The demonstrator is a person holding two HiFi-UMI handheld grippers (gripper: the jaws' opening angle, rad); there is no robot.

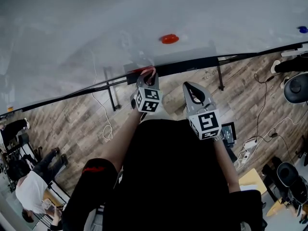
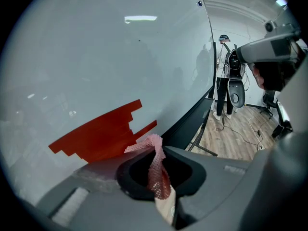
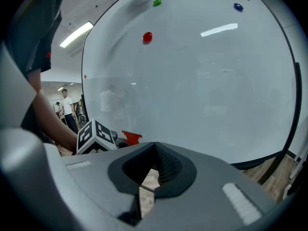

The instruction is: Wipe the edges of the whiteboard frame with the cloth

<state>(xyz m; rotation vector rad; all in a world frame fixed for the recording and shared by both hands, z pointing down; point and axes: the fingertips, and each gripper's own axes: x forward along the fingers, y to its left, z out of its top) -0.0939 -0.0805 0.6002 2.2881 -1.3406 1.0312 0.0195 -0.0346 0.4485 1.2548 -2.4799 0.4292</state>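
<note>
Head view: mid-frame, the left tongs [image 1: 147,74] pinch the pink cloth [image 1: 149,71] at the whiteboard frame [image 1: 192,64]; the right tongs [image 1: 189,85] hover just right. Left gripper view: cloth [image 2: 157,170] clamped, lower centre. Right gripper view: tongs [image 3: 155,149] pressed together, empty.

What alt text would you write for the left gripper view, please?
The left gripper pinches a pink mesh cloth close to a whiteboard, beside a red stepped mark. The board's black lower frame runs toward a person standing on a wooden floor.
</note>
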